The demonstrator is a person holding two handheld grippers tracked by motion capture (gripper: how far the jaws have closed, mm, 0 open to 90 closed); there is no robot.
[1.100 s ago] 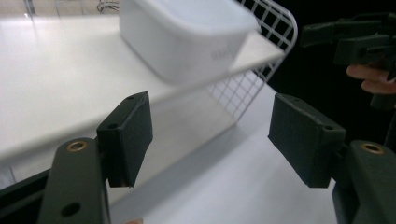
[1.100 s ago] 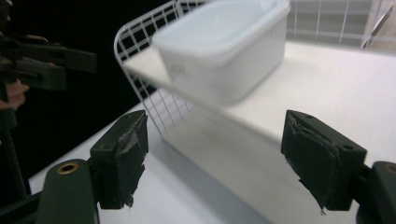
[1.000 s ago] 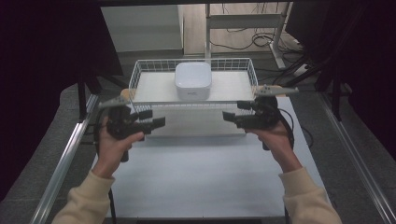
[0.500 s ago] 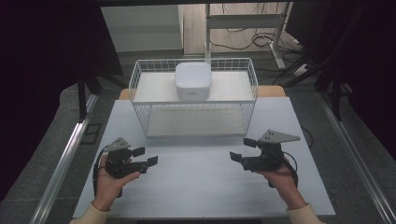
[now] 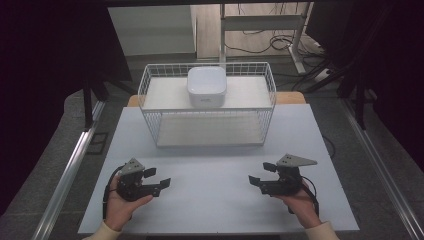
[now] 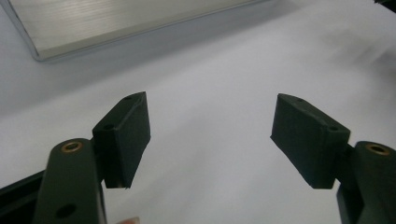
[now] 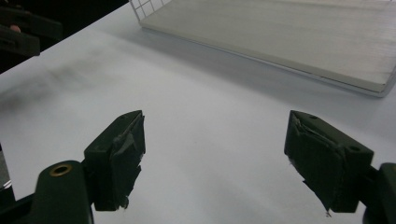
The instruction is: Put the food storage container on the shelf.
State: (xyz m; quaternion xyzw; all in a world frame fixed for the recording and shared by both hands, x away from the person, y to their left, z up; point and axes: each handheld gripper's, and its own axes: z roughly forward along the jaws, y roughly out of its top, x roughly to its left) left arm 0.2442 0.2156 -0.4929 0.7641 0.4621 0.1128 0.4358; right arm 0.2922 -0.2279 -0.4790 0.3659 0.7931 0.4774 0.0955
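Note:
A white wire basket [image 5: 150, 85] stands at the back middle of the white table [image 5: 215, 170], with a white square box [image 5: 206, 86] inside it near the back. My left gripper [image 5: 159, 181] rests low over the table's front left, jaws wide apart and empty; in the left gripper view [image 6: 210, 135] only bare tabletop lies between them. My right gripper [image 5: 260, 179] sits at the front right, also open and empty [image 7: 212, 154], its jaws pointing toward the left gripper. Both are well short of the basket.
The basket's base plate [image 7: 289, 42] and wire corner [image 7: 147, 7] lie ahead of the right gripper. Metal rails [image 5: 65, 175] run along both sides of the table. A desk frame and cables [image 5: 280, 40] stand behind the table on the floor.
Both grippers have drawn back from beside the basket toward the table's front edge and come lower. Their jaws stay open.

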